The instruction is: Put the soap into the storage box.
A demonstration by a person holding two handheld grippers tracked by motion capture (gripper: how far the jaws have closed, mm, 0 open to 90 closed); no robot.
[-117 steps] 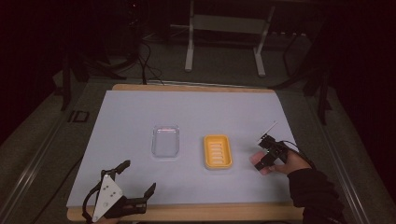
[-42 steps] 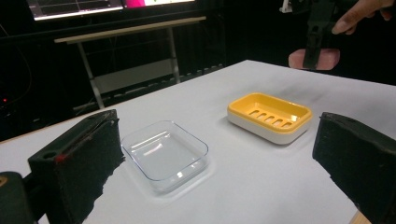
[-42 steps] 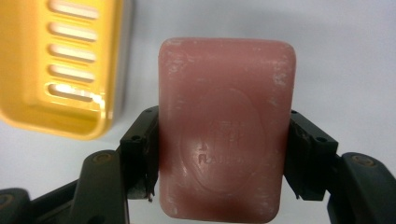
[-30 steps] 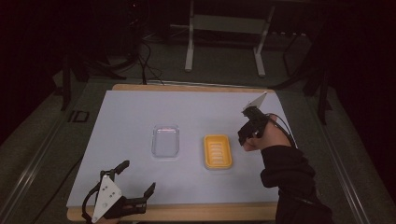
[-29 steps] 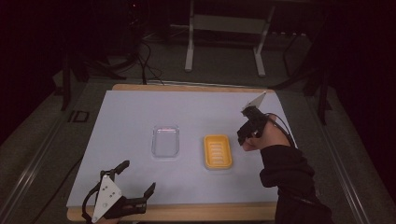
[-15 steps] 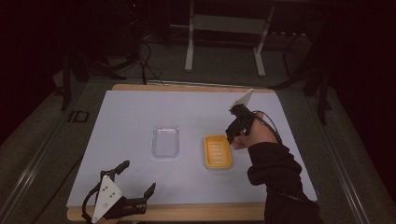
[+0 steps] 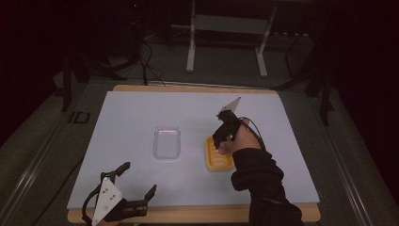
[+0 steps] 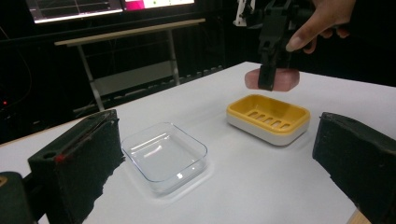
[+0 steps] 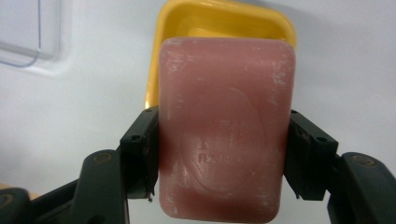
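The left gripper [image 7: 136, 181] rests at the near edge of the table [image 7: 141, 113], its blocky black jaws spread wide with nothing between them; a grey three-cornered plate sits on its top. Just ahead of those jaws stands a clear tray [image 8: 164, 154], a shallow rounded rectangle of glossy see-through plastic. Beyond it and to the right lies a yellow dish [image 8: 268, 117], matte plastic on a white base, with slots cut through its floor. The right gripper [image 9: 219, 158] hangs above that dish, its jaws clamped on the long sides of a pink soap [image 9: 226, 126]. The soap is a smooth rounded bar, scuffed with pale marks and stamped with faint raised lettering too blurred to read. In the left gripper view the soap [image 8: 272, 79] is clear of the dish, just over its far rim. The table surface is flat, pale and matte, with a wooden rim.
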